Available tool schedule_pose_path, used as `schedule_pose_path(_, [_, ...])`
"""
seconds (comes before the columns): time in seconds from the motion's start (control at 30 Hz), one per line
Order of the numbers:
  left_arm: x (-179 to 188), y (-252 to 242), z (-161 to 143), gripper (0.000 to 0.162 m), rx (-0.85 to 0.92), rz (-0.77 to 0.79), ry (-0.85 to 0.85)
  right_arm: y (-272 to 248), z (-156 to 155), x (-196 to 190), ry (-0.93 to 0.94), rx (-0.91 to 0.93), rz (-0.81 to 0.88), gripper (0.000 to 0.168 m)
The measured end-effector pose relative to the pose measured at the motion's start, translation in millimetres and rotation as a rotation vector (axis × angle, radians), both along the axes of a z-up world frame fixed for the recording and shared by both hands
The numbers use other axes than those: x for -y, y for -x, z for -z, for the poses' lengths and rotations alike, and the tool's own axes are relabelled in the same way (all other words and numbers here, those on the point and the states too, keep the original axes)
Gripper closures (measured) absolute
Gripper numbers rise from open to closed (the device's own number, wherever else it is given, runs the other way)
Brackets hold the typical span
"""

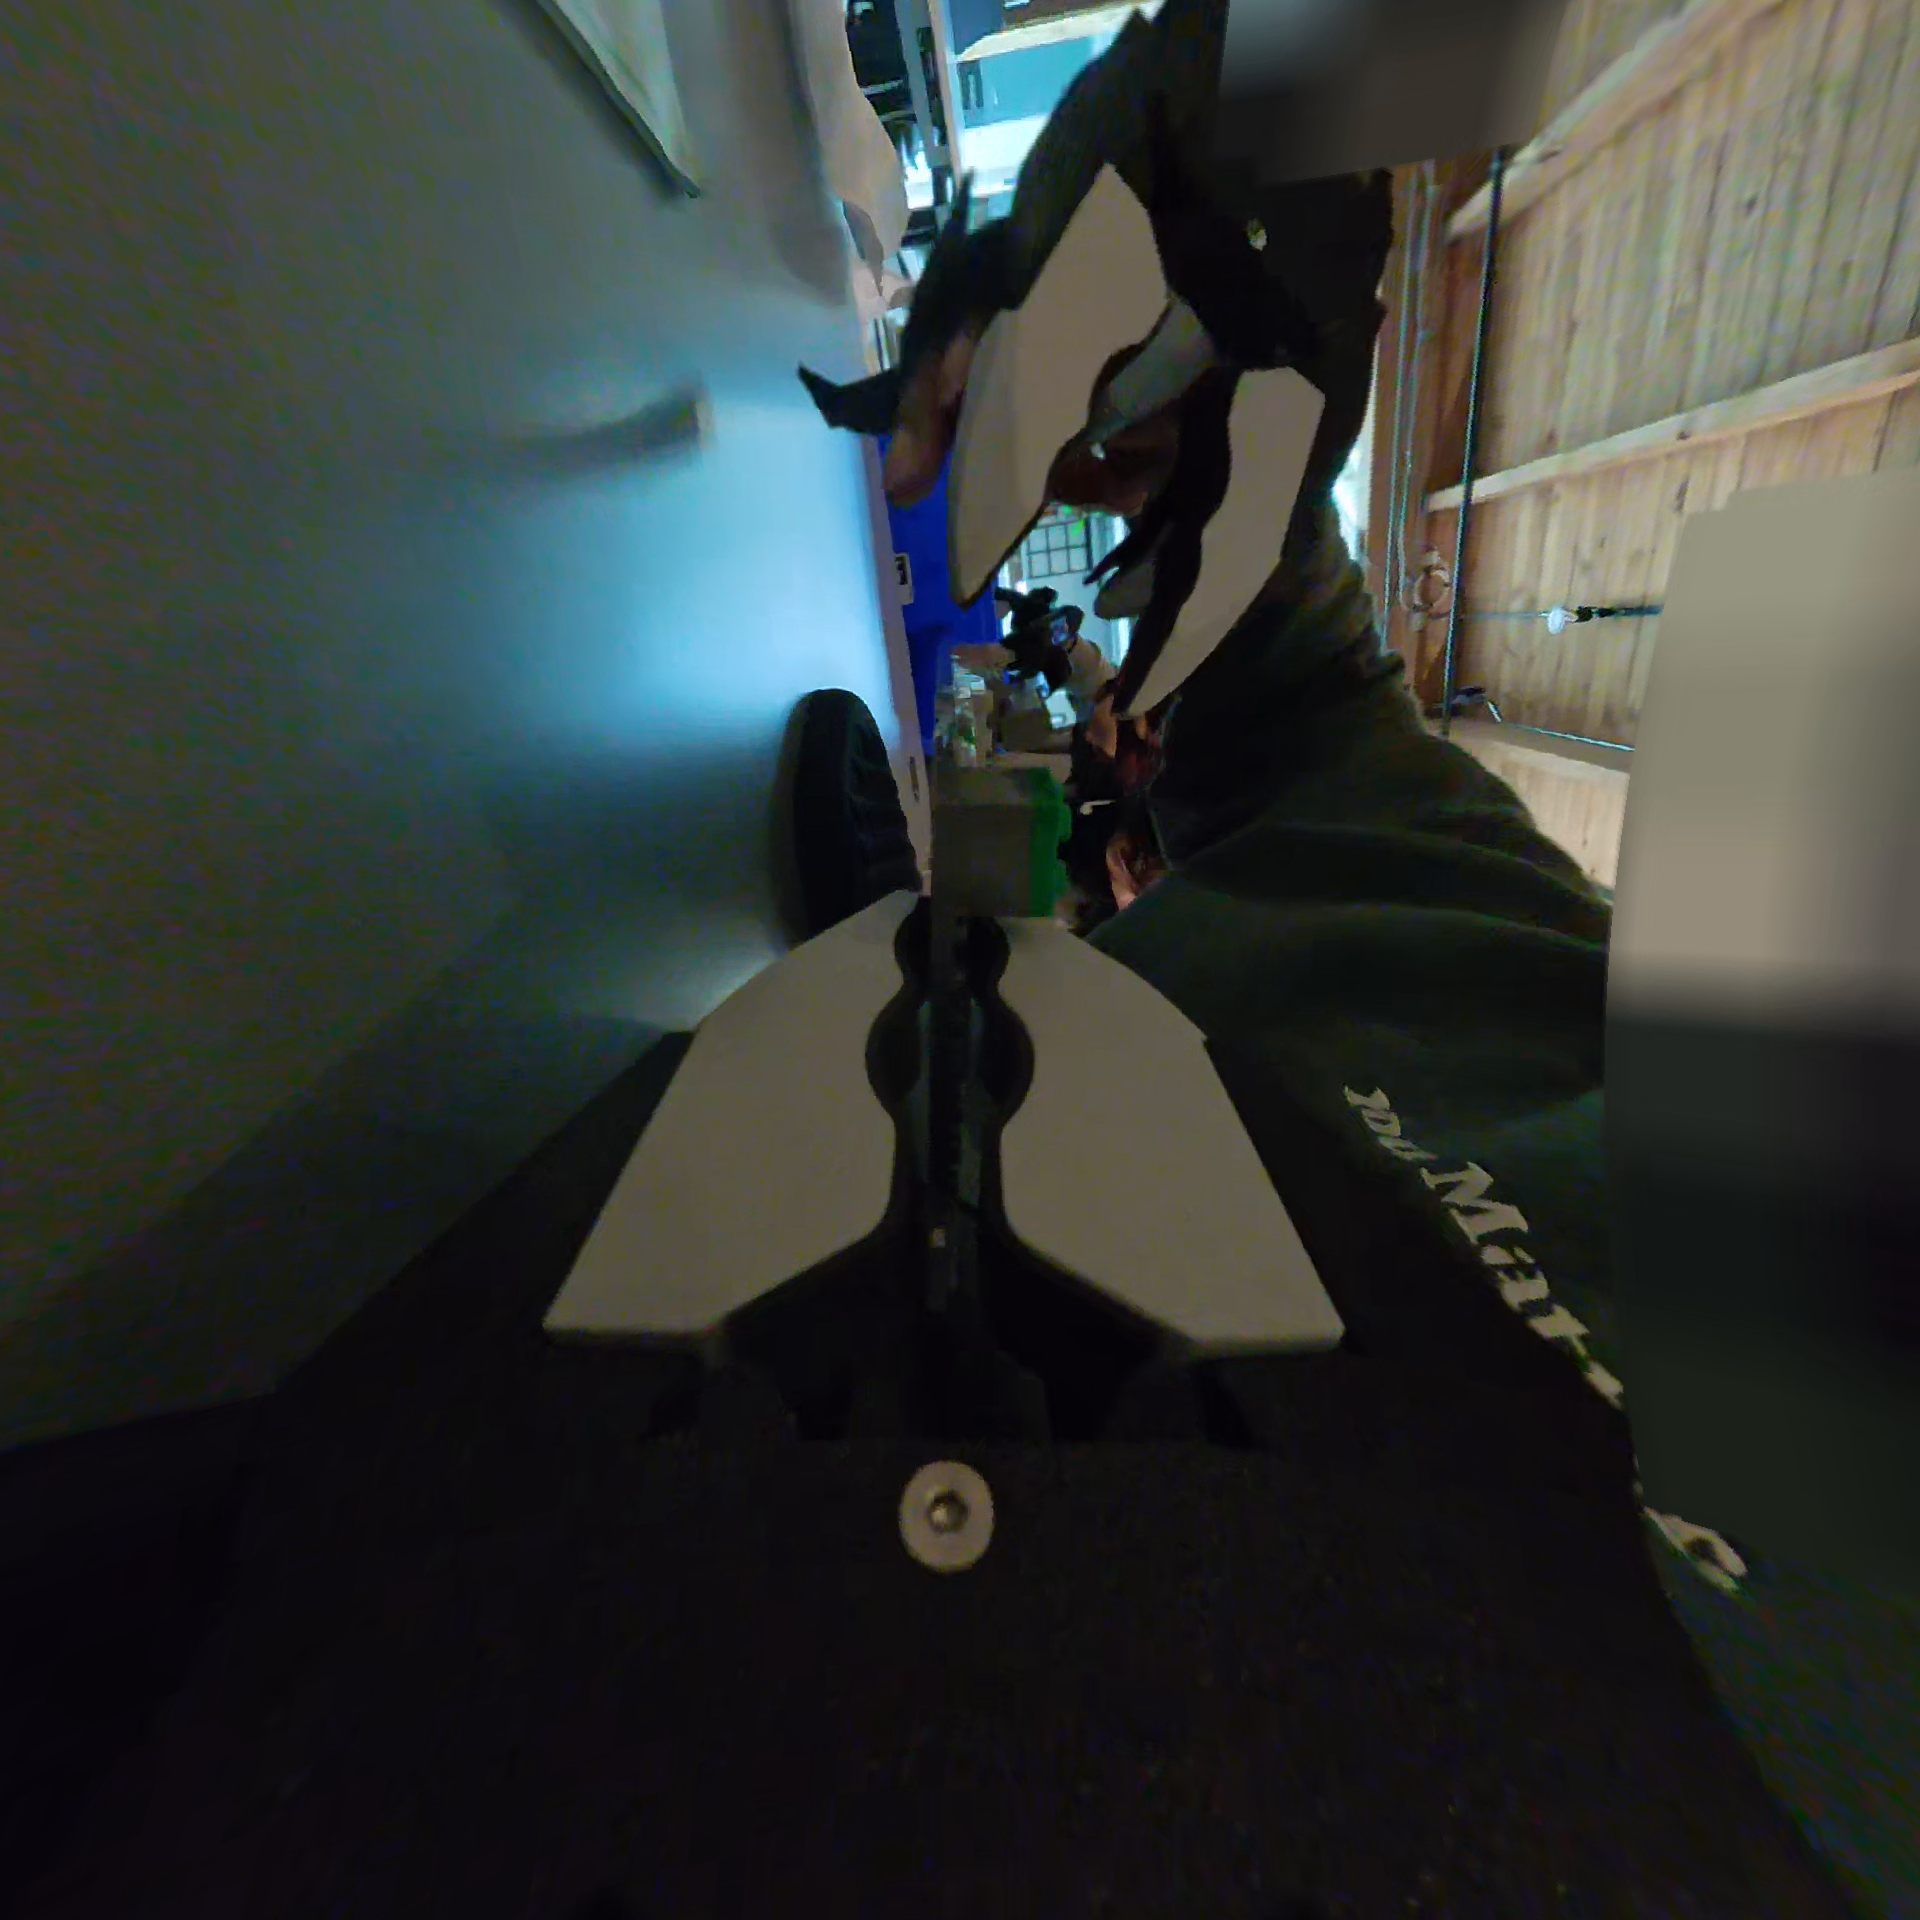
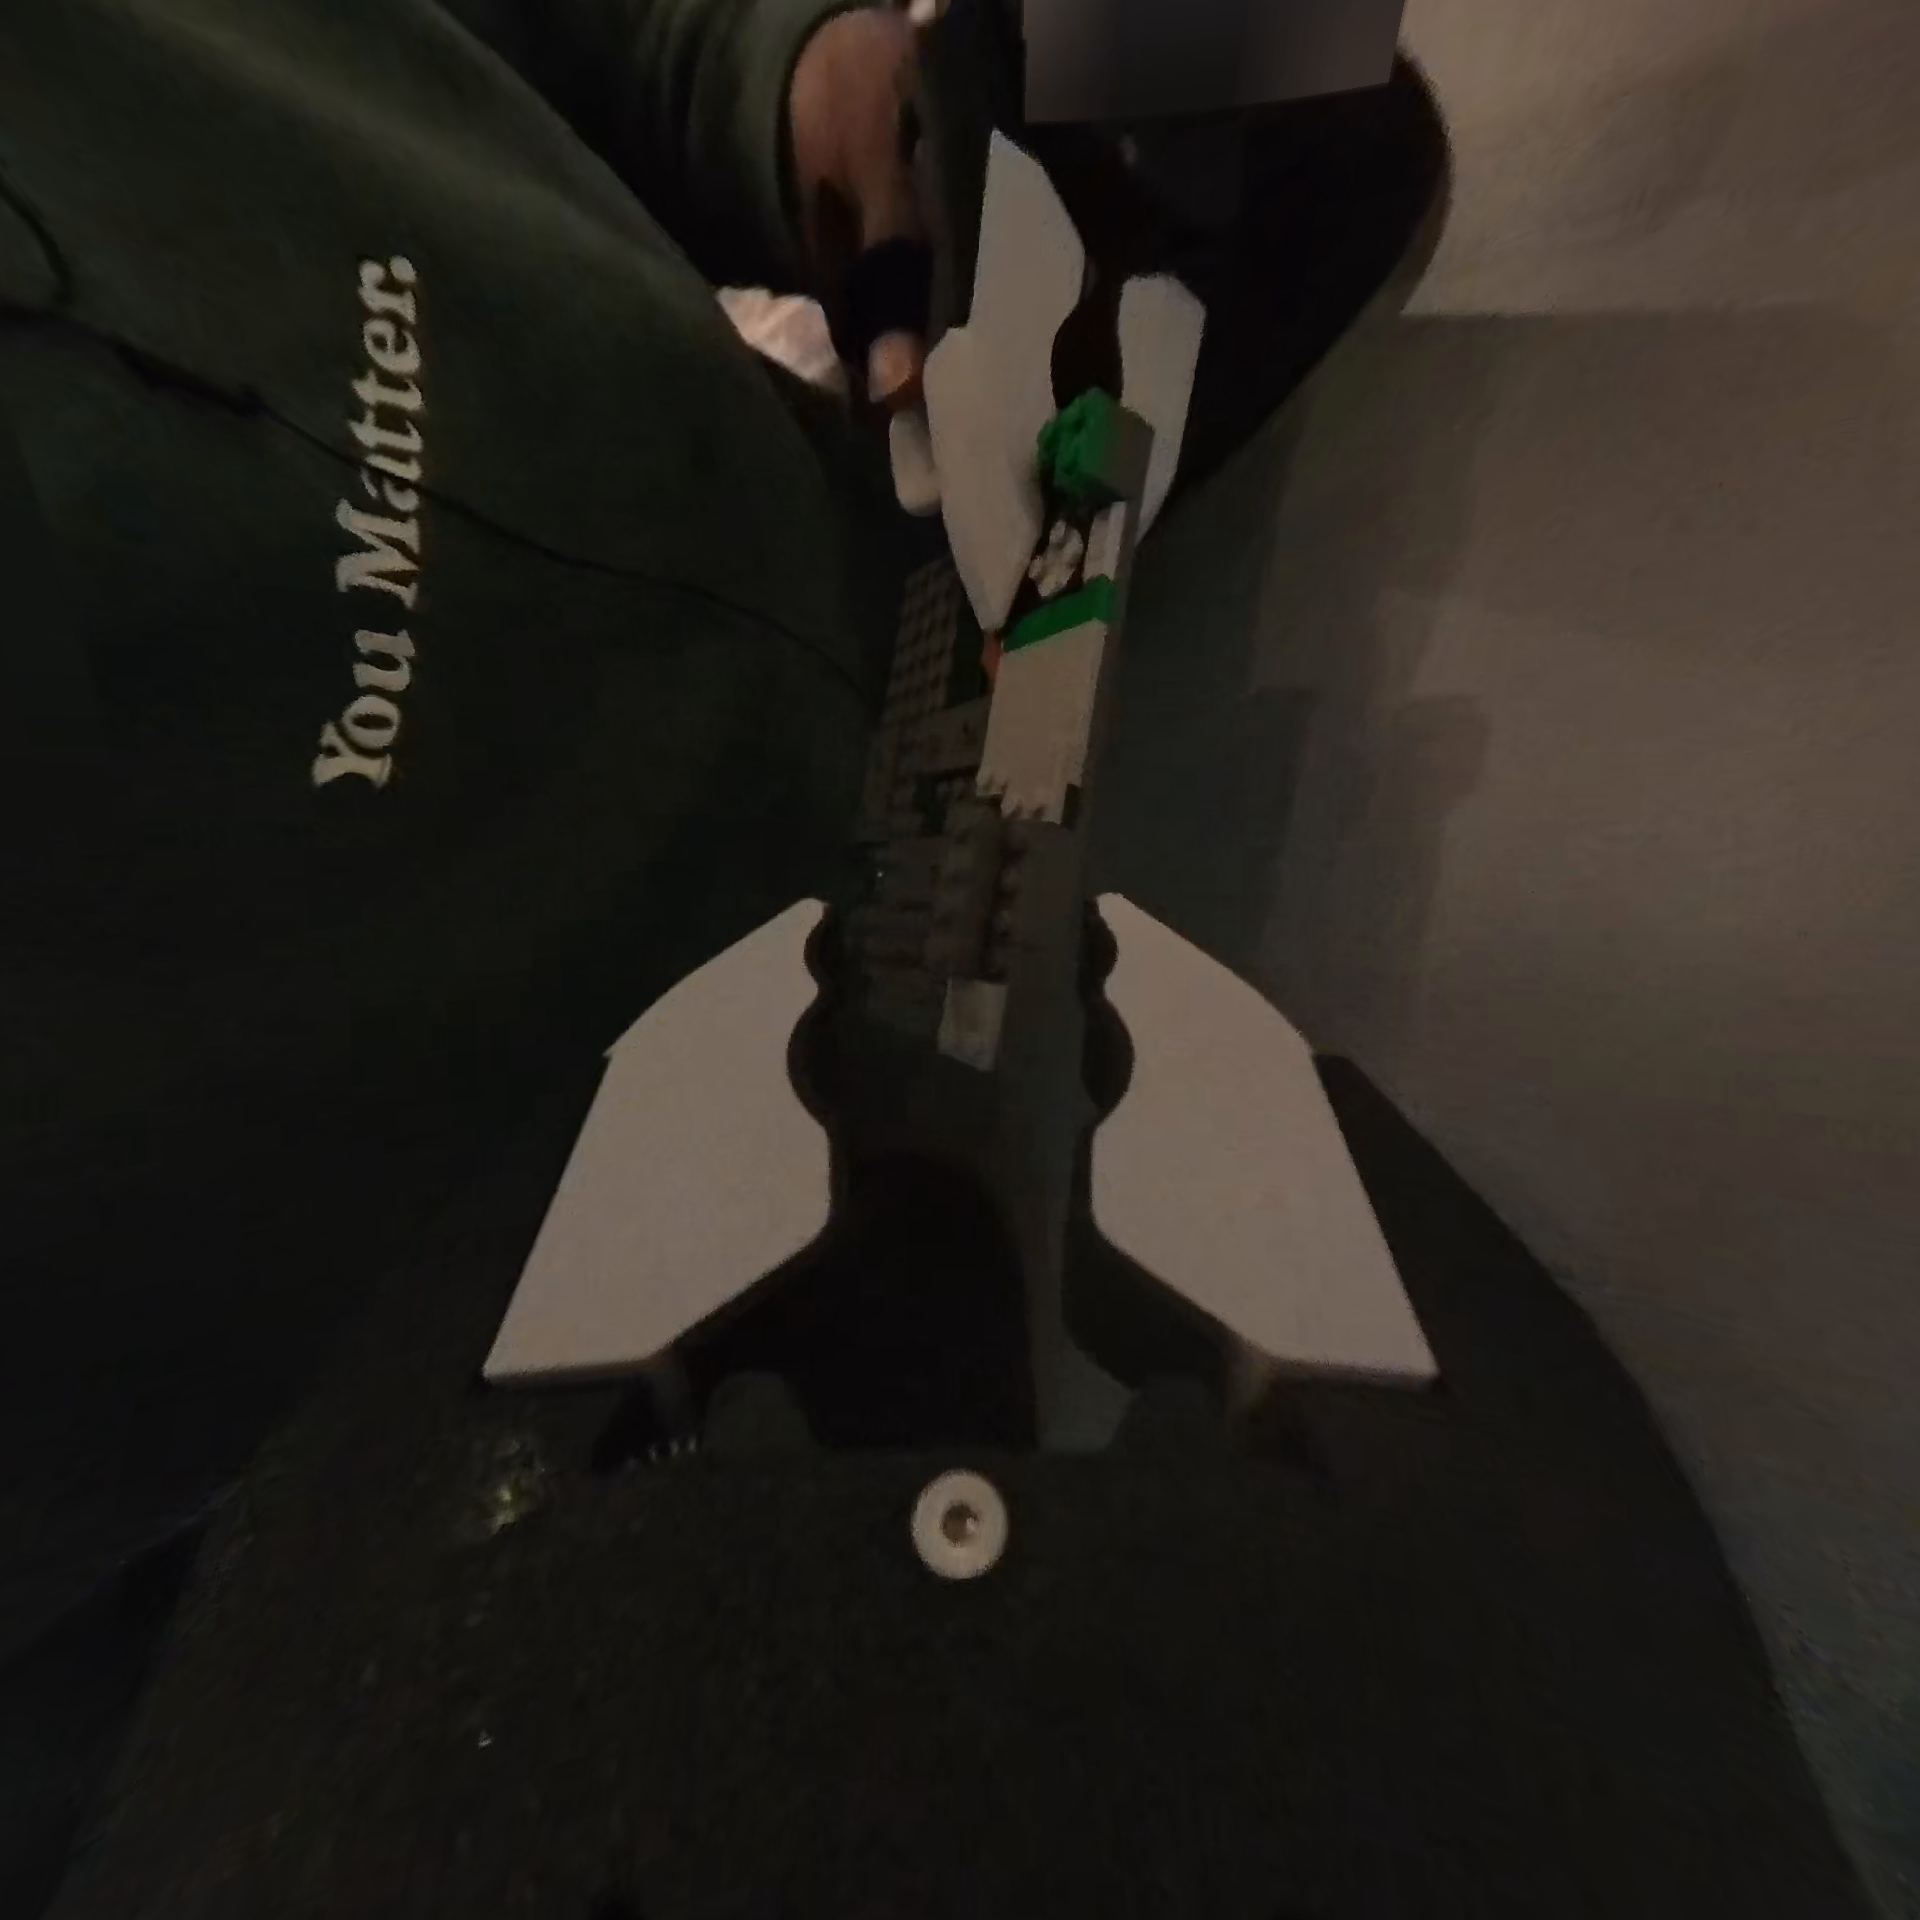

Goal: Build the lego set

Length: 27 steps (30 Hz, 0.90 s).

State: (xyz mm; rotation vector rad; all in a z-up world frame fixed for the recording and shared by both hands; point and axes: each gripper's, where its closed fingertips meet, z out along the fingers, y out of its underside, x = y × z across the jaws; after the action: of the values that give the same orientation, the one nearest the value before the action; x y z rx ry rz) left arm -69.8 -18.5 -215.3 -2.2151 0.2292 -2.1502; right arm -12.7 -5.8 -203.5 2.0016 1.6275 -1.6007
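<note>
The lego build [image 2: 1029, 717] is a long grey plate carrying grey, white and green bricks, held in the air between both grippers. My right gripper [image 2: 956, 914] is shut on its near end, with the plate running back between the fingers. My left gripper [image 2: 1070, 540] is shut on the far end, beside a green piece [image 2: 1086, 447]. In the left wrist view my left gripper [image 1: 961, 920] clamps the plate [image 1: 951, 1091] edge-on, with a grey and green brick [image 1: 997, 842] just past the tips. The right gripper [image 1: 1055, 649] shows beyond it, and its hold is hidden there.
A person in a dark green sweatshirt [image 2: 364, 520] fills the left of the right wrist view, with a hand [image 2: 862, 208] on the left gripper. A pale surface [image 1: 364, 623] lies at left, with a blue bin [image 1: 920, 592] and a dark round object [image 1: 842, 810]. A wooden wall [image 1: 1714, 312] stands at right. Some 7 cm of space lies between my two pairs of fingers.
</note>
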Motion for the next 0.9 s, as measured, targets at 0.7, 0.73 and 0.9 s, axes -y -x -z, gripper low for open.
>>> schedule_pose_path(0.7, [1,1,-2,0.155,0.026,0.004,0.003,8,21,17,0.203,0.101,-0.211,0.129])
schedule_pose_path(0.73, [1,1,-3,0.155,0.034,0.005,0.010,8,20,18,0.208,0.094,-0.213,0.131])
schedule_pose_path(0.9, [5,2,-8,0.154,0.052,0.028,0.007,6,18,24,0.226,0.080,-0.231,0.136])
